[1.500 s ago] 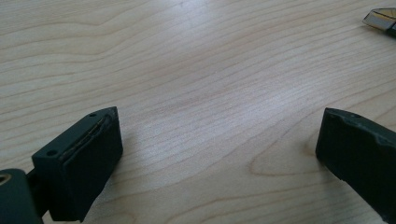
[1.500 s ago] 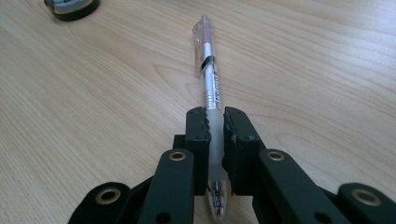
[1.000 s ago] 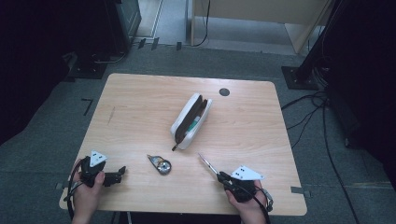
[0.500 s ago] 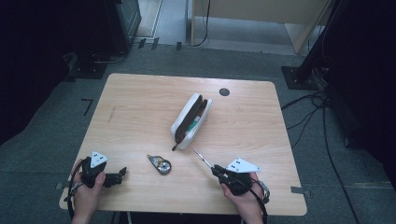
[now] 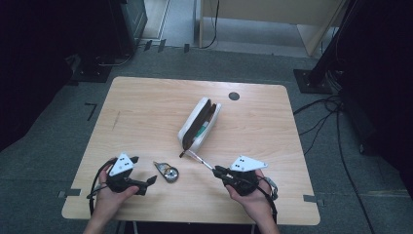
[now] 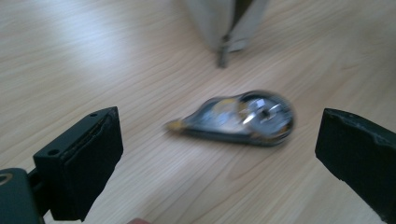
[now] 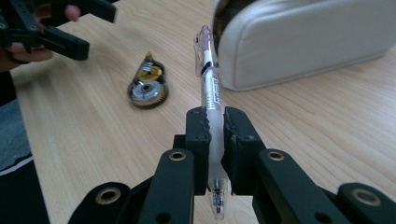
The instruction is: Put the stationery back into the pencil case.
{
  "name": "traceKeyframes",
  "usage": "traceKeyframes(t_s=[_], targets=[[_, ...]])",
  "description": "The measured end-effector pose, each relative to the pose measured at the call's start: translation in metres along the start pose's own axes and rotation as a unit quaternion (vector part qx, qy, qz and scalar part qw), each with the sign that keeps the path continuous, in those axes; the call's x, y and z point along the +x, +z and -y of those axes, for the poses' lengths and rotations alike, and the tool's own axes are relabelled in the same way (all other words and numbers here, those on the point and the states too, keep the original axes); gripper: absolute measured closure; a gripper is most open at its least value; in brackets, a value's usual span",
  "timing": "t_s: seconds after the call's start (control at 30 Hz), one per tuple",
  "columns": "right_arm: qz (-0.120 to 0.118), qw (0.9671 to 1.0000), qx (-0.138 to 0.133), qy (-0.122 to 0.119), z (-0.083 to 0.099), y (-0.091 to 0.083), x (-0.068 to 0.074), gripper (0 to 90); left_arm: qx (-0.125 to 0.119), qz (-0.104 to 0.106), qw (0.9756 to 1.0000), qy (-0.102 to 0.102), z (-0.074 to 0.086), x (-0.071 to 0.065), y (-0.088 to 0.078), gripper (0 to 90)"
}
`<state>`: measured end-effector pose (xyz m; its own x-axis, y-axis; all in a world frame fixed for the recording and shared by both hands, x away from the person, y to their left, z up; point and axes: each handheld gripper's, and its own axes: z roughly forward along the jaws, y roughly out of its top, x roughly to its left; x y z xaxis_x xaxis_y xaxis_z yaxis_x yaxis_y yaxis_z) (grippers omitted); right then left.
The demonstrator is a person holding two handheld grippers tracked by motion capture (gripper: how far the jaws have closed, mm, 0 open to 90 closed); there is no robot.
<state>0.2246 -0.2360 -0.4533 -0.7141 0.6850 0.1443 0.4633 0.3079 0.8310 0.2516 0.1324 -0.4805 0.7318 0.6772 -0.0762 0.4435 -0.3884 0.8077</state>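
Note:
A clear pen (image 7: 210, 88) is clamped between the jaws of my right gripper (image 7: 215, 123), which is shut on it; the pen's tip points at the near end of the white pencil case (image 7: 303, 42). In the high view the right gripper (image 5: 216, 170) holds the pen (image 5: 197, 158) just below the unzipped case (image 5: 199, 124), which lies mid-table. A correction tape dispenser (image 5: 168, 171) lies flat on the table between the two hands. My left gripper (image 5: 151, 181) stands open, its jaws wide on either side of the dispenser (image 6: 243, 116) and short of it.
The wooden table (image 5: 146, 97) has a black round grommet (image 5: 234, 96) near its far edge. Cables (image 5: 321, 117) trail on the floor to the right, and dark equipment stands (image 5: 316, 78) sit beyond the far corners.
My right gripper has lifted the pen and carried it up-left toward the case's near end. The left gripper has slid right toward the correction tape dispenser.

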Motion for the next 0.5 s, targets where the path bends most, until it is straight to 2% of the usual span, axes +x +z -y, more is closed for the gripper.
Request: traceKeyframes(t_s=[0.07,0.13,0.17,0.23,0.27,0.4,0.47,0.5], targets=[[-0.008,1.0000,0.000,-0.005,-0.003,0.000,0.001,81.1,-0.006,0.022,0.9997,0.002,-0.007,-0.004,0.005,1.2],[-0.012,0.9999,-0.001,-0.007,-0.005,0.001,0.001,81.1,-0.010,0.027,0.9996,0.002,-0.012,-0.007,0.008,6.4],[-0.019,0.9998,0.002,-0.010,-0.008,0.001,0.001,81.1,-0.011,0.025,0.9995,0.015,-0.019,-0.012,0.013,6.8],[-0.022,0.9997,0.005,-0.010,-0.010,0.002,0.001,81.0,-0.011,0.027,0.9994,0.021,-0.022,-0.014,0.015,7.5],[-0.025,0.9996,0.006,-0.012,-0.012,0.002,0.001,81.0,-0.010,0.031,0.9988,0.038,-0.029,-0.019,0.019,7.5],[-0.032,0.9993,0.007,-0.016,-0.015,0.003,0.002,81.0,-0.004,0.042,0.9968,0.068,-0.037,-0.028,0.026,9.7],[-0.033,0.9993,0.007,-0.017,-0.016,0.004,0.003,81.0,-0.004,0.047,0.9964,0.071,-0.038,-0.030,0.027,13.4],[-0.039,0.9990,0.003,-0.019,-0.016,0.005,0.004,81.0,-0.003,0.058,0.9959,0.069,-0.041,-0.032,0.030,14.0]])
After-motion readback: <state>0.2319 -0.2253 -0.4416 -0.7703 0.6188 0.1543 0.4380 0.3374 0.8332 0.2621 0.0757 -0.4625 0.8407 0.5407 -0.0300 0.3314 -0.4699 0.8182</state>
